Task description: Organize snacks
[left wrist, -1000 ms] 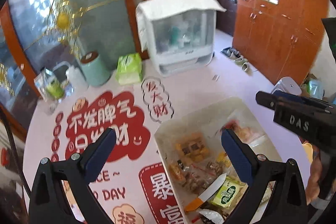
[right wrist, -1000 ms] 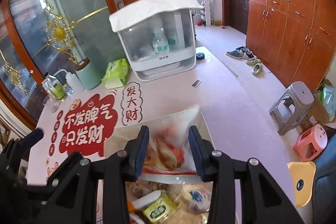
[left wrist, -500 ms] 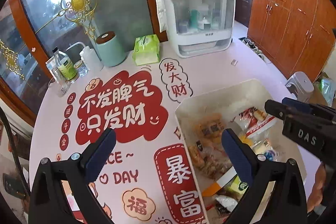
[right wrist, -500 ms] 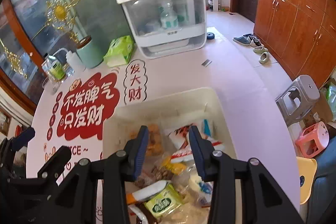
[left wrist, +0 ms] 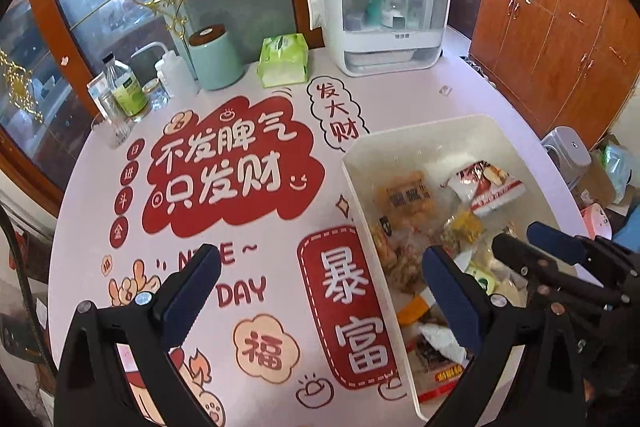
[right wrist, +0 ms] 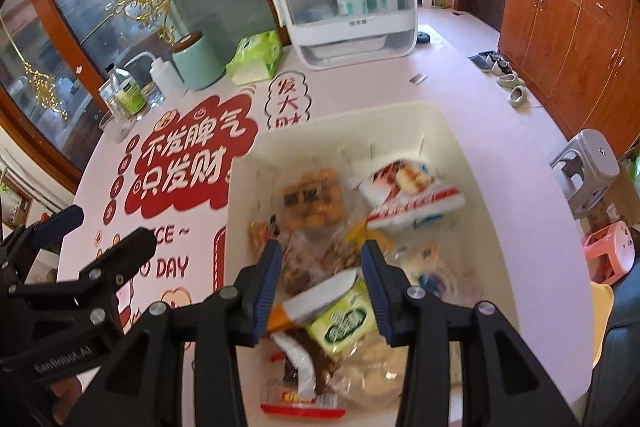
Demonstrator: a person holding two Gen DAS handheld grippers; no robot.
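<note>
On the round table, over its pink cloth with red lettering, a white bin holds the snacks. The right gripper hangs above the bin's near half, jaws partly apart and empty; they have just been opening a little further. A second ago a red-and-white snack packet sat blurred between those jaws, above the bin; it now lies loose at the bin's far right, next to a clear bag of golden puffs. Directly below the right gripper: a green sachet and an orange-and-white stick pack (neither touched, as far as the view shows).

Left gripper: jaws wide apart, nothing between them. One finger is over the cloth, the other over the bin's left part. Compared with a second ago, both cameras sit lower and closer to the bin, which fills more of each view; more of the red lettering is visible from the left wrist.

Far side of the table, unchanged: white cabinet with clear front, green tissue pack, mint canister, small bottles.
</note>
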